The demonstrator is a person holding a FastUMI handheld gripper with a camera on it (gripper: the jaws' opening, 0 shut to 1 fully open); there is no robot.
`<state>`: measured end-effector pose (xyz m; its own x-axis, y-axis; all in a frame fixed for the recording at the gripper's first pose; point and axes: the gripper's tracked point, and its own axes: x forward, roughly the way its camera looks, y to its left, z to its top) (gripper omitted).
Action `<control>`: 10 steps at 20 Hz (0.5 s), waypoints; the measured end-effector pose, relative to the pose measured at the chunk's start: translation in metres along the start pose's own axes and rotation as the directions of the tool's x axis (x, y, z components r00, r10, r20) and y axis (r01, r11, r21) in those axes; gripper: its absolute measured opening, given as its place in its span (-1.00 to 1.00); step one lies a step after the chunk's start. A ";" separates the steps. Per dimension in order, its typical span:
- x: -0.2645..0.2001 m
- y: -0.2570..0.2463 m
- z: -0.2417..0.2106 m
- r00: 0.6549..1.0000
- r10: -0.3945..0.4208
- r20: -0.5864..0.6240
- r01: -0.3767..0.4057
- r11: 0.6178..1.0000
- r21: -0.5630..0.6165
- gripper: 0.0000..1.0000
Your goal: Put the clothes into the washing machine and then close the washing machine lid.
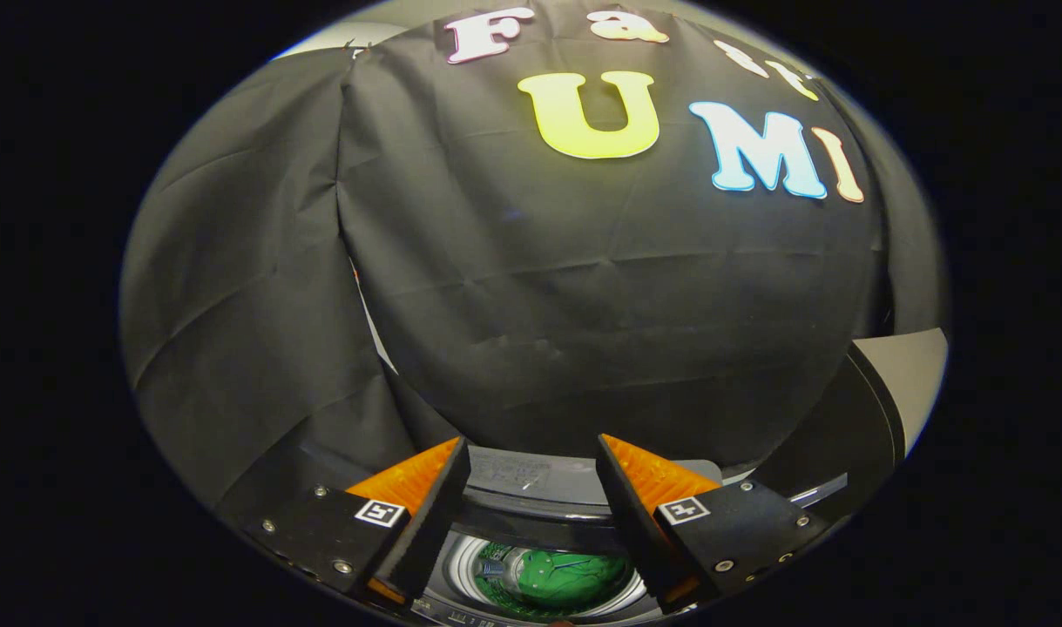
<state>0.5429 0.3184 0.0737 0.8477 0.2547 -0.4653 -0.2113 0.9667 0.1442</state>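
Note:
My gripper (531, 453) is open, its two fingers spread wide with nothing between them. It hangs above the top-loading washing machine (531, 483). Below the gap between the fingers I look down into the round drum, where a green garment (565, 576) lies bunched at the bottom. The machine's lid (879, 409) stands raised to the right of the right finger, dark on its inner face with a pale outer edge. The grey back panel of the machine runs just beyond the fingertips.
The black cloth wall of the booth (583, 287) hangs close behind the machine and wraps around to the left. A seam in the cloth (365, 305) shows a thin pale gap.

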 end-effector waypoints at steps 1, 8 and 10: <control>-0.001 0.002 0.001 1.000 0.003 0.009 -0.003 1.000 -0.001 0.80; -0.002 0.003 -0.001 1.000 0.018 0.014 -0.018 1.000 -0.009 0.78; -0.001 0.002 0.000 1.000 0.021 0.009 -0.021 1.000 -0.005 0.77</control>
<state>0.5417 0.3200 0.0743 0.8475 0.2747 -0.4541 -0.2315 0.9613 0.1495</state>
